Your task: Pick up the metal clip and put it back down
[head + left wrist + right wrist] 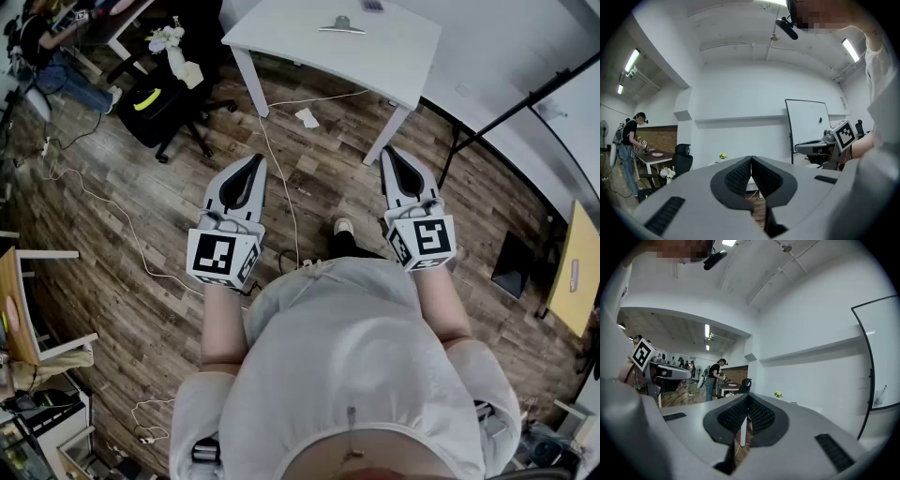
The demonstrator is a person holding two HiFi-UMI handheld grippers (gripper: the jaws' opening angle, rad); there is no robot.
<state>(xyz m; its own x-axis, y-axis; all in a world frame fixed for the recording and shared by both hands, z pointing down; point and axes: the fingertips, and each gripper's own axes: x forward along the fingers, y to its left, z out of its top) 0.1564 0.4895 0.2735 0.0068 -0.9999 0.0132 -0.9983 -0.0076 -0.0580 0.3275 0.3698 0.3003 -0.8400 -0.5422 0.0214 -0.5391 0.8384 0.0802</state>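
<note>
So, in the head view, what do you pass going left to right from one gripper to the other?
Left gripper → cable → shoe → right gripper.

Ahead of you: tabletop (403,47), with the metal clip (342,25) lying on it. Your left tongs (255,161) and right tongs (388,152): side by side over the floor (141,197), short of the tabletop, well apart from the clip. Cable (286,202): on the floor between them. Office chair (159,108): left of the tabletop.
</note>
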